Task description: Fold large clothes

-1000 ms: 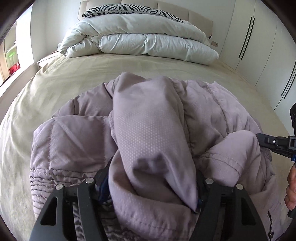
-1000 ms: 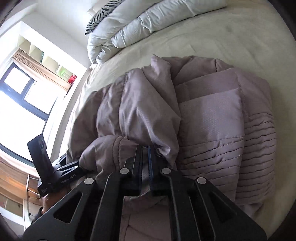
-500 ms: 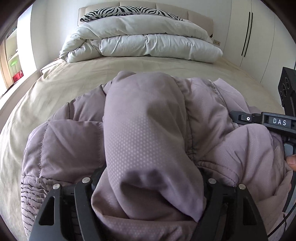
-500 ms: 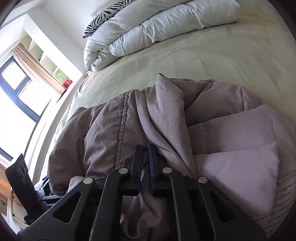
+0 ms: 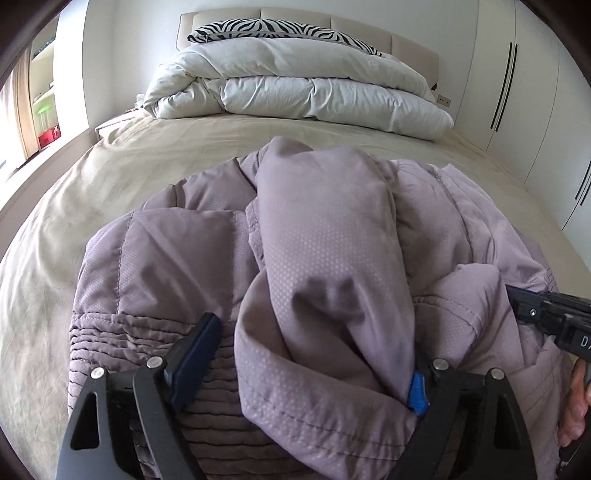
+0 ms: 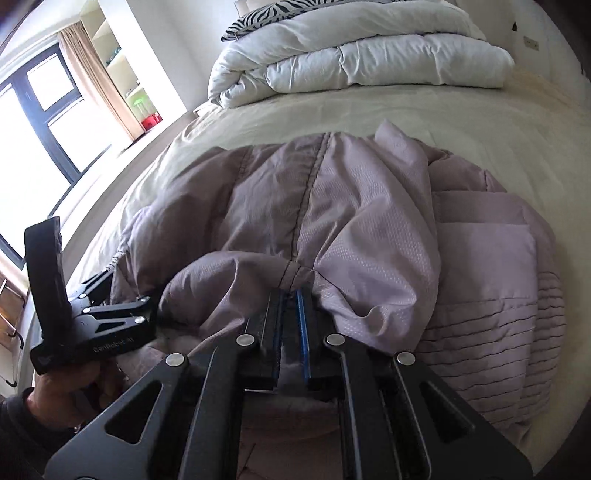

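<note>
A mauve puffer jacket [image 5: 321, 258] lies bunched on the beige bed; it also shows in the right wrist view [image 6: 369, 221]. My left gripper [image 5: 314, 354] is open wide, its fingers on either side of a thick fold of the jacket that rests between them. My right gripper [image 6: 290, 306] is shut on a seam fold of the jacket at its near edge. In the left wrist view the right gripper [image 5: 546, 317] is at the jacket's right side. In the right wrist view the left gripper [image 6: 92, 321] is at the left, held by a hand.
A folded white duvet [image 5: 295, 88] and a zebra pillow [image 5: 280, 29] lie at the head of the bed [image 5: 129, 166]. White wardrobe doors [image 5: 517, 85] stand to the right. A window [image 6: 37, 122] and shelves are to the left.
My left gripper has opened and eased back from the fold, so its left finger now shows. Both grippers and the jacket have come down toward the bed.
</note>
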Demonstrator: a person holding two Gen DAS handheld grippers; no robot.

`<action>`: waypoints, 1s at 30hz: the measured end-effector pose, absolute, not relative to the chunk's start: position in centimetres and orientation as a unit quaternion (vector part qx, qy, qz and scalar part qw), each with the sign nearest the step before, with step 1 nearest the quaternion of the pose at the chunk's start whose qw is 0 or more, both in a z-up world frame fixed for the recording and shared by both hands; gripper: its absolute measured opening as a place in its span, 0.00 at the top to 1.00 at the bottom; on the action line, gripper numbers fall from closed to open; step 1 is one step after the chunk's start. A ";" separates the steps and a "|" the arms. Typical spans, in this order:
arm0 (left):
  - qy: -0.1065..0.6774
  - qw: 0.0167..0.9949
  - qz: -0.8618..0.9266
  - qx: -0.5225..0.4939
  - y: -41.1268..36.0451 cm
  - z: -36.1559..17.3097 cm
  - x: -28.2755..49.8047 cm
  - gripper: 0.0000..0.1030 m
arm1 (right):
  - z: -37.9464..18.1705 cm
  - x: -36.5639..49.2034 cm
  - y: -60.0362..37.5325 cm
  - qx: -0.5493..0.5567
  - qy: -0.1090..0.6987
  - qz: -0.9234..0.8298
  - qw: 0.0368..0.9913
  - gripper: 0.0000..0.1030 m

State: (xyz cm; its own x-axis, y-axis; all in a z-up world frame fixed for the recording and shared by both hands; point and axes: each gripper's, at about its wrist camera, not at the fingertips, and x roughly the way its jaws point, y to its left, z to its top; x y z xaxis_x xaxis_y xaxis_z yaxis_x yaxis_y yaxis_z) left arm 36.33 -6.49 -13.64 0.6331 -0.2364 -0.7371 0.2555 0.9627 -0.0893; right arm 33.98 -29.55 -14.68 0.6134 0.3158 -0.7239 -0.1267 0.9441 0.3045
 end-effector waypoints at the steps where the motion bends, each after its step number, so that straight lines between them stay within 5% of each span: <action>1: 0.405 0.904 -0.136 0.017 -6.6 -13.7 36.4 0.13 | -15.5 33.6 -29.8 0.114 0.407 0.129 0.897 0.93; 11: 0.367 0.915 -0.167 -0.031 -3.5 -9.1 29.6 0.15 | -8.3 25.0 -30.8 0.114 0.312 0.122 0.935 0.92; 14: 0.345 0.920 -0.183 -0.038 -1.8 -7.4 24.8 0.06 | -5.6 20.2 -30.8 0.097 0.283 0.112 0.948 0.82; 15: 0.341 0.919 -0.191 -0.043 -1.2 -7.0 23.2 0.03 | -5.0 18.7 -30.9 0.095 0.276 0.107 0.951 0.70; 16: 0.341 0.918 -0.195 -0.051 -0.5 -6.8 21.7 0.01 | -4.5 17.0 -31.2 0.098 0.270 0.098 0.953 0.34; 18: 0.342 0.911 -0.215 -0.080 1.2 -6.4 18.8 0.00 | -3.9 13.3 -32.3 0.132 0.239 0.085 0.958 0.00; 30: 0.450 0.860 -0.180 -0.161 12.2 -9.8 4.3 0.00 | -7.0 -3.1 -36.1 0.192 0.378 0.114 0.898 0.00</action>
